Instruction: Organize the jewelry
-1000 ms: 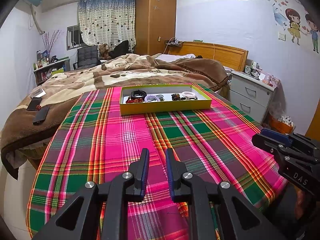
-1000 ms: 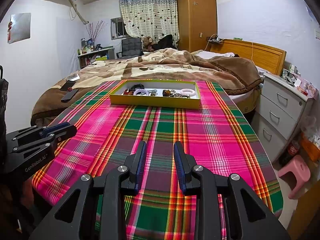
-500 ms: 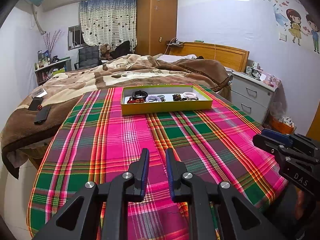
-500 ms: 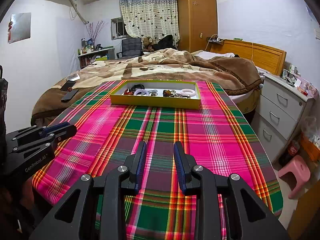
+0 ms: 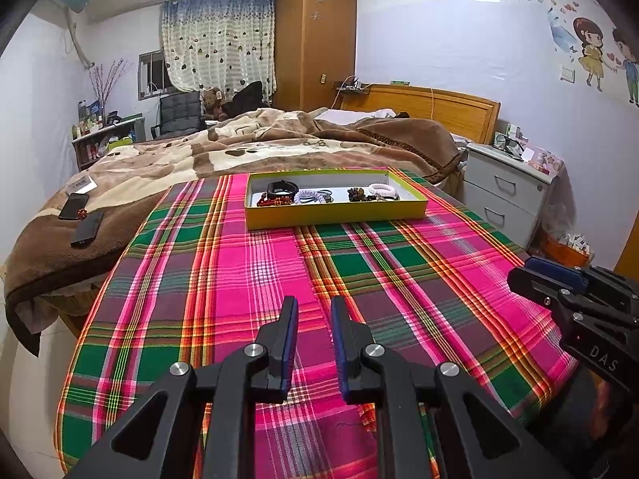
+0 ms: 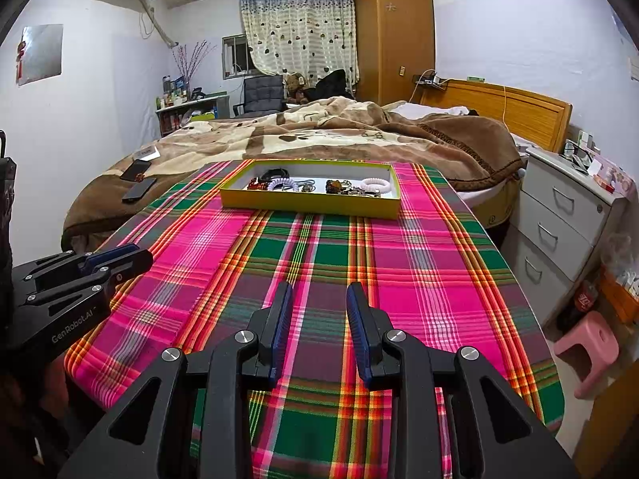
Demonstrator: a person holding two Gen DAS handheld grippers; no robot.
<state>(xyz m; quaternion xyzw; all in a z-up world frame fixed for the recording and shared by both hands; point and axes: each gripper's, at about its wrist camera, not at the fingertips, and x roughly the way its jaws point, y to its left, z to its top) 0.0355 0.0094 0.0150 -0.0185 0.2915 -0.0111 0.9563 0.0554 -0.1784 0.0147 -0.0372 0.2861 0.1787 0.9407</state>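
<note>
A yellow tray (image 5: 335,213) is set near the far edge of the table, on a plaid cloth (image 5: 255,263), approx. centred. Bracelets (image 6: 375,187) & other jewelry are held inside it, spread along the tray floor. The left gripper (image 5: 312,319) is held over the near edge, jaws apart w/ nothing between. The right gripper (image 6: 319,307) is held likewise, jaws apart & empty, well short of the tray. Two phones (image 5: 80,219) are seen on the bed blanket (image 5: 239,147).
</note>
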